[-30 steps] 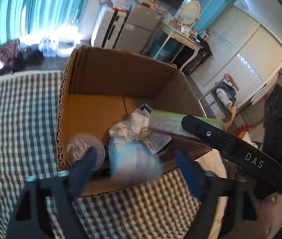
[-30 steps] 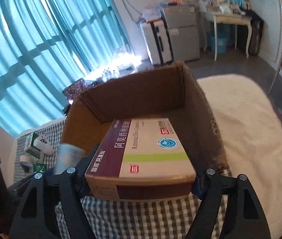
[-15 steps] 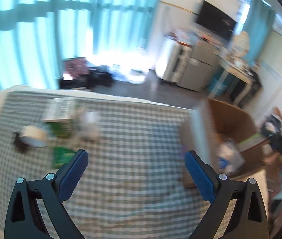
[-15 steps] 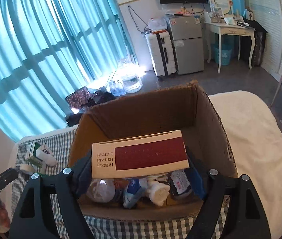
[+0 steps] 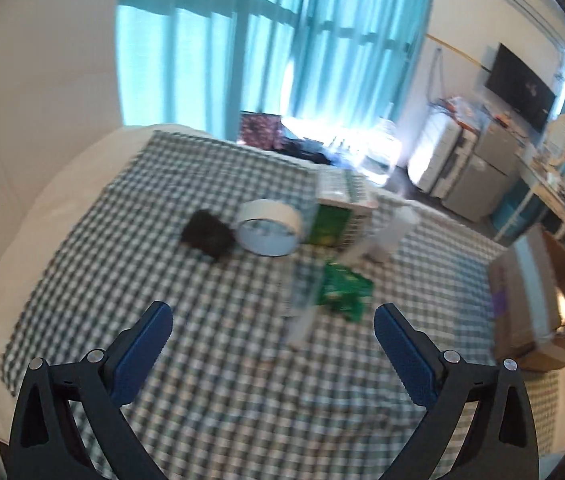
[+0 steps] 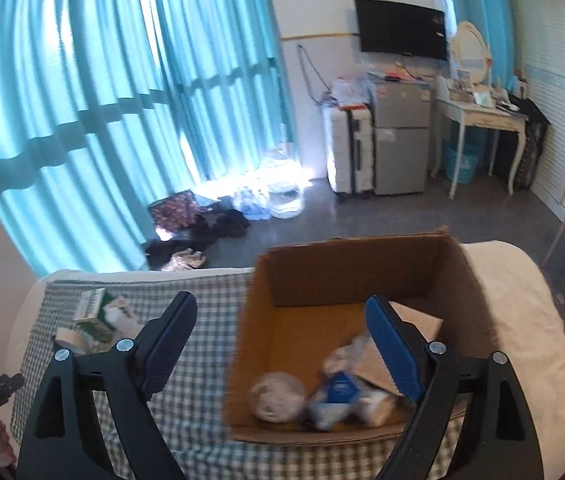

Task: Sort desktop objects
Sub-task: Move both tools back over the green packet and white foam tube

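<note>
The left gripper (image 5: 272,328) is sitting low in the middle of its view with its jaws wide apart, and they have just been opening more, with nothing between them. Its blue pads (image 5: 144,352) are hanging over a checked cloth (image 5: 122,248). Near the middle of that view a roll of white tape (image 5: 269,227) is lying on the cloth, touching a small dark fuzzy thing (image 5: 207,234) on its left. Just right of the tape a green and white box (image 5: 340,210) is standing, and a white bottle (image 5: 392,232) is beside it. A green packet (image 5: 346,290) is lying lower down, next to something clear and blurry (image 5: 300,300). The cardboard box (image 5: 538,300) is sitting at the right edge. The right gripper (image 6: 280,332) is also standing open with nothing in it, and its jaws have just been opening too. It is hanging over the near left side of the cardboard box (image 6: 354,268), in the lower middle of its view. Inside the box a flat packet box (image 6: 414,320), a blue and white pack (image 6: 336,394) and a clear round thing (image 6: 278,396) are lying.
</note>
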Demonstrator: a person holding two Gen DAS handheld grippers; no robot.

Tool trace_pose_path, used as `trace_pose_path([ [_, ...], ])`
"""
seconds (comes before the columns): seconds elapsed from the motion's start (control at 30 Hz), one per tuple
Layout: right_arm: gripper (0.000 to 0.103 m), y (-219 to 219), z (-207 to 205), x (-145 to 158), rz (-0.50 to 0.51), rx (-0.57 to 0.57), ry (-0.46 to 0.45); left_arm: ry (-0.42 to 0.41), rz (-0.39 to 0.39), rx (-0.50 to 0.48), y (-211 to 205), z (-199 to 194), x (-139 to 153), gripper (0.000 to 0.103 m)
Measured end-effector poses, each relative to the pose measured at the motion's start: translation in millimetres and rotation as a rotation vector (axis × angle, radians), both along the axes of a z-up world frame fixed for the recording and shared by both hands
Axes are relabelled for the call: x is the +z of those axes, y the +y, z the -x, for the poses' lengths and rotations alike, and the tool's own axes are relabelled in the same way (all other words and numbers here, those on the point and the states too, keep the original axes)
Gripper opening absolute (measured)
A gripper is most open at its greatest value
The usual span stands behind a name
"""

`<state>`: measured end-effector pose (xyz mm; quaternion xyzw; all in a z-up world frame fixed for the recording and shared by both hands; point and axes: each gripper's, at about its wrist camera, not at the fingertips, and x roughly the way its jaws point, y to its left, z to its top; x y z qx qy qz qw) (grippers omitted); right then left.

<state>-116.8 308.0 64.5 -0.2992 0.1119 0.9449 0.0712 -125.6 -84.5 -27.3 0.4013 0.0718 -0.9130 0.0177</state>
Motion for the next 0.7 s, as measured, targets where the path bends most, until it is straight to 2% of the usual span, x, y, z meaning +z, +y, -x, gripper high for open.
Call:
trace_pose_path([
  [0.17, 0.087, -109, 28, -46, 0.005, 0.167, 0.013, -0.042, 0.031, 0.015, -23, 2, -41, 0.103],
  [0.33, 0.087, -216, 62, -105, -0.115, 0.386, -0.052, -0.076, 0.102, -0.014, -23, 22, -71, 0.103],
  [0.43, 0.087, -266, 83, -140, -0.202, 0.502, -0.086, -0.093, 0.088, -0.035, -22, 38, -87, 0.103],
  [0.5, 0.087, -287, 99, -163, -0.217, 0.539, -0.119, -0.122, 0.08, -0.051, -21, 47, -96, 0.103],
  [0.63, 0.087, -306, 132, -207, -0.166, 0.59, -0.174, -0.141, 0.129, -0.038, -27, 60, -111, 0.103],
  [0.7, 0.087, -319, 148, -223, -0.183, 0.603, -0.222, -0.153, 0.106, -0.035, -30, 65, -119, 0.103],
])
